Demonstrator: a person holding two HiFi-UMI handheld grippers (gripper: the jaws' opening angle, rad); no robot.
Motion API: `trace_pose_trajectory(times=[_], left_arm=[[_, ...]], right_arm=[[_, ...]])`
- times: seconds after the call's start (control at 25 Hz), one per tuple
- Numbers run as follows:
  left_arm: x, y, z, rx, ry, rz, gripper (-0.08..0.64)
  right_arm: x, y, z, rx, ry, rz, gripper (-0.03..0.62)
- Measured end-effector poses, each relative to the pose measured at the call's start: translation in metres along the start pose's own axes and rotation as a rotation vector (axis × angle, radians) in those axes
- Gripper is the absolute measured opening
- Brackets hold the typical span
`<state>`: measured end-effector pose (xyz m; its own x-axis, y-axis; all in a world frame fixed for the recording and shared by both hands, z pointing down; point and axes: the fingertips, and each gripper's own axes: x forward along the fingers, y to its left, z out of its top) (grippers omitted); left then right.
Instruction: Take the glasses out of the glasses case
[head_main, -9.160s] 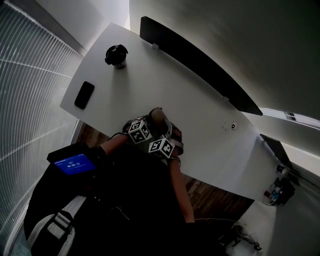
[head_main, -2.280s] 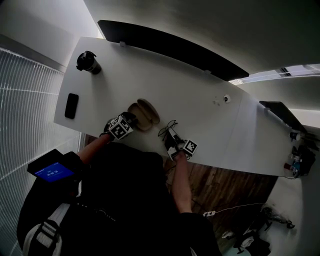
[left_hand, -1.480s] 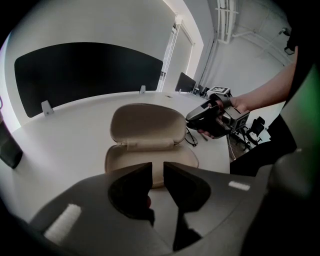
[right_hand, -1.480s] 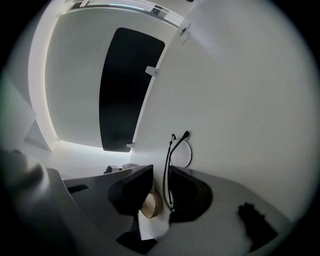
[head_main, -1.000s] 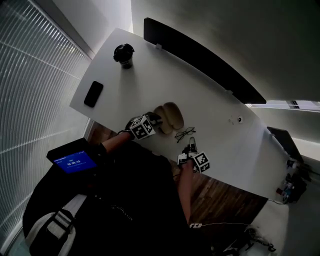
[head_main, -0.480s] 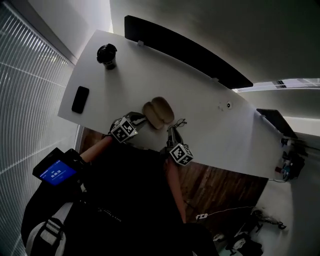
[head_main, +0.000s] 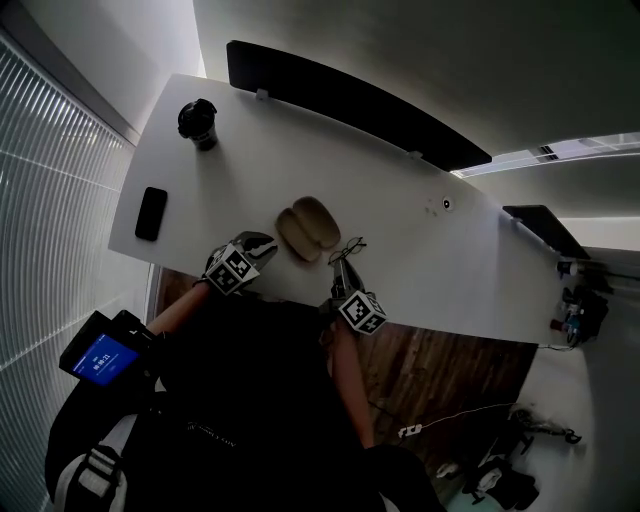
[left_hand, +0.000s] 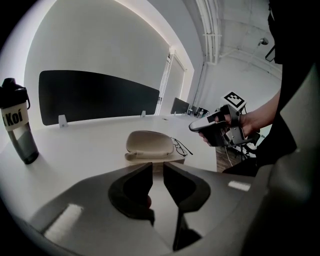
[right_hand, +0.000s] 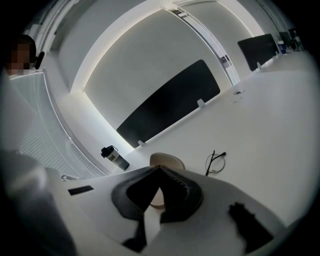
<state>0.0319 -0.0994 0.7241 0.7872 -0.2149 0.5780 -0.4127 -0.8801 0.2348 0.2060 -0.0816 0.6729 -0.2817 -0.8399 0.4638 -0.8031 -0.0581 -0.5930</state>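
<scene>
As wire-rimmed glasses (right_hand: 215, 163) are lying on the white counter (head_main: 250, 150) beside the oval beige case (left_hand: 149, 142), right gripper (right_hand: 160, 169) jaws are clenching empty nearby; left gripper (left_hand: 158, 165) jaws are gaping slightly, empty.

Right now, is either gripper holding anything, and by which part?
Nothing is held: right gripper shut and empty, left gripper empty, glasses lying on the table.

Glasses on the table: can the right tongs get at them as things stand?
Probably yes: the glasses lie on bare table just ahead of the right tongs, nothing between, though the tongs are shut.
</scene>
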Motion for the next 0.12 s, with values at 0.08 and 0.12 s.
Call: trace_pose_trajectory(times=[0.08,0.12], left_arm=[[-0.0009,0.0069,-0.0013,-0.001,-0.002,0.002,0.075],[-0.0013,0.0104,-0.0016,-0.001,-0.003,0.002,0.077]], right_arm=[[0.0044,-0.0017,0.0015,0.003,-0.005,-0.009,0.008],[0.0067,-0.0026,0.0021,0.004,-0.006,-0.014,0.008]])
